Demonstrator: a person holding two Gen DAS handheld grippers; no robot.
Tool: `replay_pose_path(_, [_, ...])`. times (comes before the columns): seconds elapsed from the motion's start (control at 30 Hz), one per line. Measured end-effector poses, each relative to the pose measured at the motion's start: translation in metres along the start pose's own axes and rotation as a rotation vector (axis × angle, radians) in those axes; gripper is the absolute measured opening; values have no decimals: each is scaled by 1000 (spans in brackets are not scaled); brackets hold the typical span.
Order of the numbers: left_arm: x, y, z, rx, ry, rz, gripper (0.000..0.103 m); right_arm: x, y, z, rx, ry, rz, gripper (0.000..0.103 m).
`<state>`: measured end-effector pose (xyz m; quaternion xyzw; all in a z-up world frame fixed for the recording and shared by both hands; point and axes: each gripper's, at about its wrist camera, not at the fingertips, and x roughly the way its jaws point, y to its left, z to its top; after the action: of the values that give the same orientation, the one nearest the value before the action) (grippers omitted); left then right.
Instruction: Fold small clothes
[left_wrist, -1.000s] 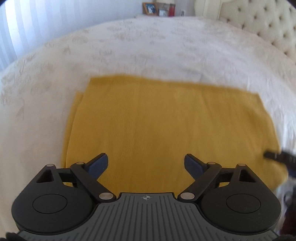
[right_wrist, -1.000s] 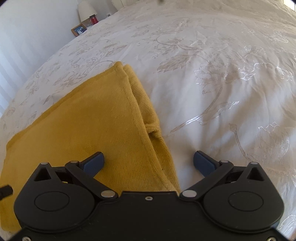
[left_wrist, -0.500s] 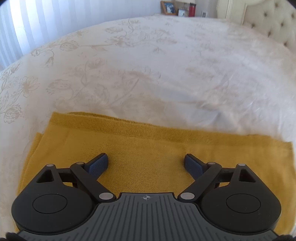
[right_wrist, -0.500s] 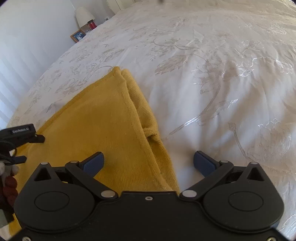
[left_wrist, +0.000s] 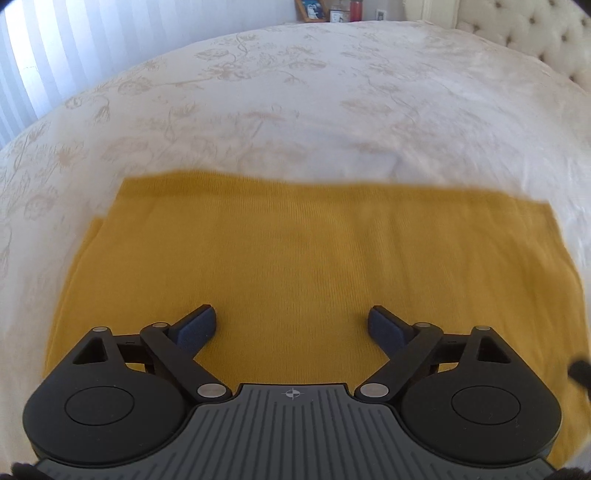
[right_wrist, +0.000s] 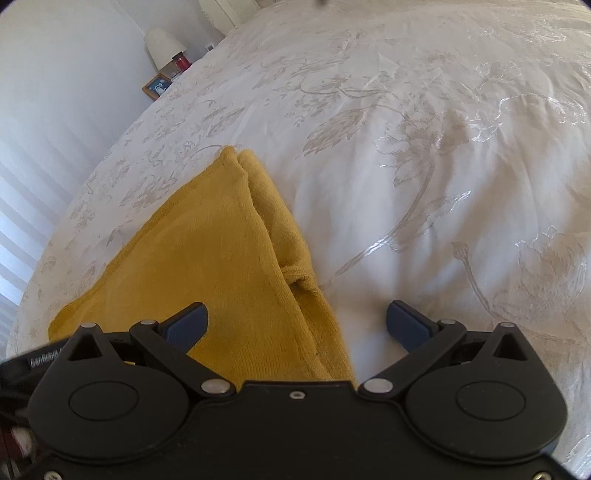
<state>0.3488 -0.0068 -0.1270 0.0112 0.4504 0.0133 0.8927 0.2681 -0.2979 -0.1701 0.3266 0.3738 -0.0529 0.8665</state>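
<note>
Where it lies flat on the white bed (left_wrist: 332, 110), the mustard garment (left_wrist: 295, 266) looks folded, seemingly doubled; both hand-held grippers, left (left_wrist: 291, 325) and right (right_wrist: 295, 325), hover spread.

White floral bedspread (left_wrist: 332, 110), tufted headboard (left_wrist: 524, 26), lamp (right_wrist: 162, 46) on nightstand, daylit blinds (left_wrist: 55, 55).

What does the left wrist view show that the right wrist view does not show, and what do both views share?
Only the left wrist view shows the tufted headboard, the garment's far edge running straight across, and the open left hand-held gripper above the cloth.

Only the right wrist view shows the white lamp, the bunched layered side edge of the garment, and the open right hand-held gripper straddling that edge.

Both show the yellow garment, the floral bedspread and a framed photo.
</note>
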Motion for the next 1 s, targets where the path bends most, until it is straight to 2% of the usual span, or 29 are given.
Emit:
replay_pose_path(0.17, [-21,2,-41,16,-13,-11,91,-3,-13,3,70,-3,66,103])
replay_pose_path(0.27, [-28,7,-58,-18,1,-26,91,-4,-21,5,113,-8,110,103])
replay_pose_path(0.47, [-38,13,-71,-1,-14,-37,91,-4,-33,6,176,-20,192,103])
replay_pose_path(0.67, [-47,39,-74,-44,-9,-49,90,6,-41,10,269,0,345,103])
replay_pose_path(0.87, [-55,72,-76,-122,-3,-62,90,26,-28,17,241,43,435,103])
replay_pose_path(0.97, [-60,84,-73,-140,-3,-82,90,32,-17,20,170,58,439,102])
replay_pose_path(1.0, [-61,88,-72,-144,-6,-87,90,32,-13,19,145,61,434,99])
